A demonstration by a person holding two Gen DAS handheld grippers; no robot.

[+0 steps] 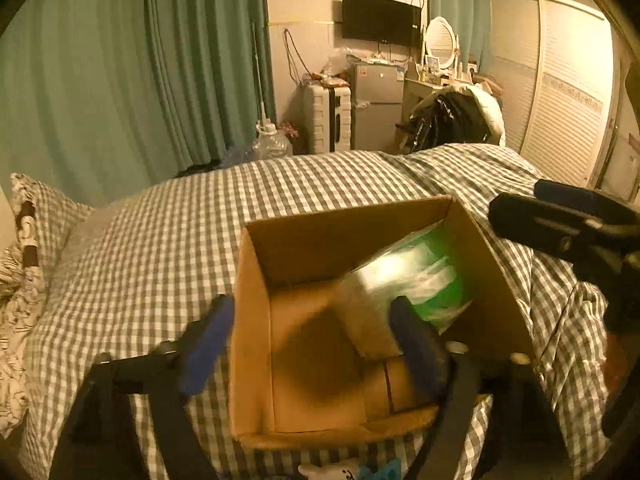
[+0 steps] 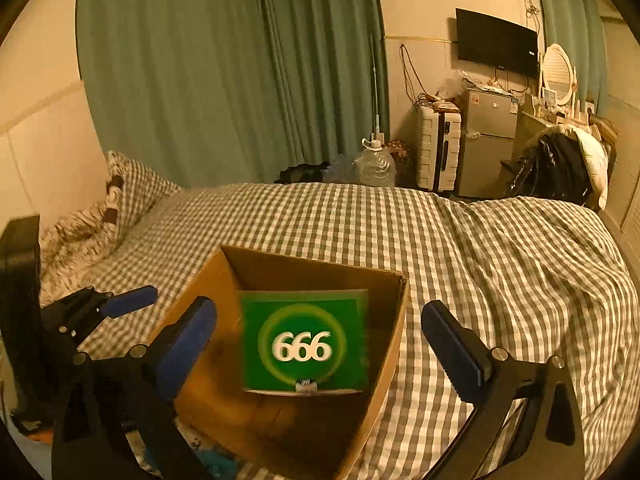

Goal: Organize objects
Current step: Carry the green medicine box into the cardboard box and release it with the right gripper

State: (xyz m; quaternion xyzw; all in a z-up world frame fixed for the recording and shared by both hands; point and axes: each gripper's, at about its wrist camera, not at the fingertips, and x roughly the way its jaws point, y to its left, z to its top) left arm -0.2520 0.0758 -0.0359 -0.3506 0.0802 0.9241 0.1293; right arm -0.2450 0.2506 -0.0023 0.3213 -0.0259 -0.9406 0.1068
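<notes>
An open cardboard box sits on the checked bed; it also shows in the right wrist view. A green packet marked "666" is inside it, blurred, leaning toward the far right wall; it shows as a green and white packet in the left wrist view. My left gripper is open, its fingers straddling the box's left wall. My right gripper is open and wide around the packet, apart from it. The right gripper also shows at the right edge of the left wrist view.
The checked duvet covers the bed, with pillows at the left. Beyond it stand green curtains, a water jug, a white suitcase, a small fridge and a chair piled with clothes.
</notes>
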